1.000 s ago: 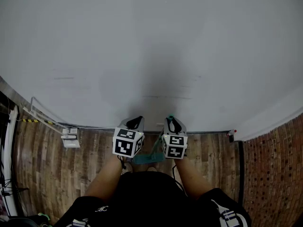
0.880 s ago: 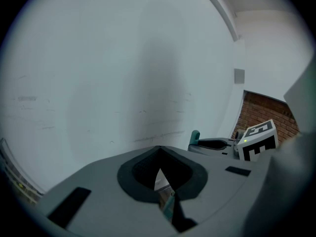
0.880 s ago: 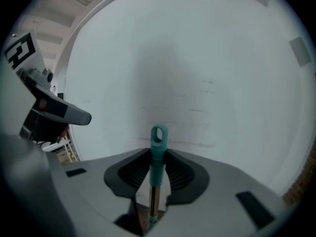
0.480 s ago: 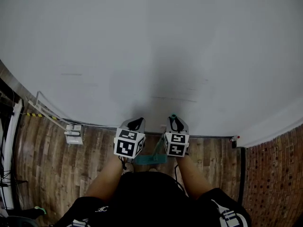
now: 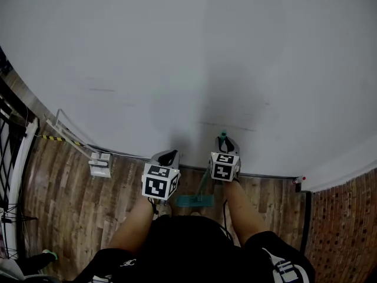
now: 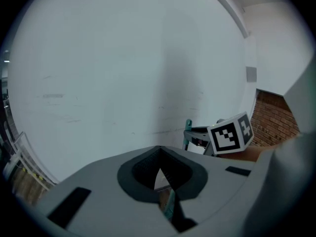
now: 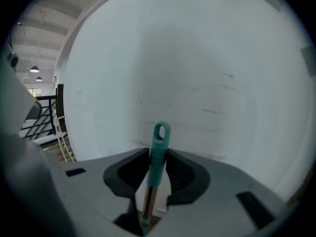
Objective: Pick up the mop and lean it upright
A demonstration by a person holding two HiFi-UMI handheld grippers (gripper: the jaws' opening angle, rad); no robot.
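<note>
Both pairs of jaws are closed: the right gripper grips the teal-capped metal mop, now nearer the white wall; the left gripper holds nothing. Leaning looks imminent.

We see the mop standing nearly upright close to the white wall, teal looped grip on top, steel shaft below, teal flat head down by the wall's foot.

The right gripper is lifted further up the wall, past the left gripper; the mop is tilted steeper; the mop head is shifted rightward.
</note>
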